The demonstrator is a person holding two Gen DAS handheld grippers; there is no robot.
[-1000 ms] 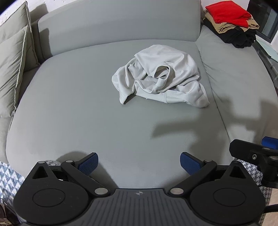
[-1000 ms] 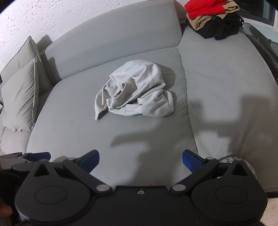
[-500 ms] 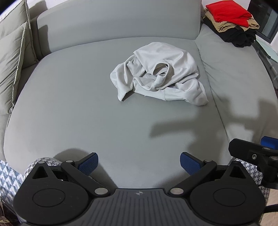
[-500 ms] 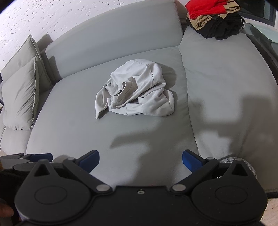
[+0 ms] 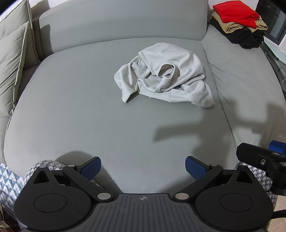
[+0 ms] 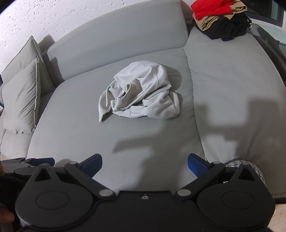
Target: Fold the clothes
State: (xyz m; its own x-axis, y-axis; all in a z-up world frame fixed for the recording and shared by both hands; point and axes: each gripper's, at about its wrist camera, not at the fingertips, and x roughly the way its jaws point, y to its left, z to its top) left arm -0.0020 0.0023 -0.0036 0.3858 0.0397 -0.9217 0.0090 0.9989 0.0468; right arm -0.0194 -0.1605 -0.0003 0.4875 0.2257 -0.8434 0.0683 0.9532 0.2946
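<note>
While both claws wait wide apart and empty, the crumpled pale grey sweatshirt (image 5: 165,75) lies untouched on the sofa's middle seat cushion (image 5: 75,100).

You hold the left gripper (image 5: 143,167) and right gripper (image 6: 144,165) low at the cushion's front edge, well short of the heap, probably to size it up; the stack of folded clothes (image 5: 237,23) sits apart on the far right cushion, leaving you spreading room.

pale grey garment (image 5: 166,75), grey sofa (image 5: 75,100), red top (image 5: 234,12)
</note>
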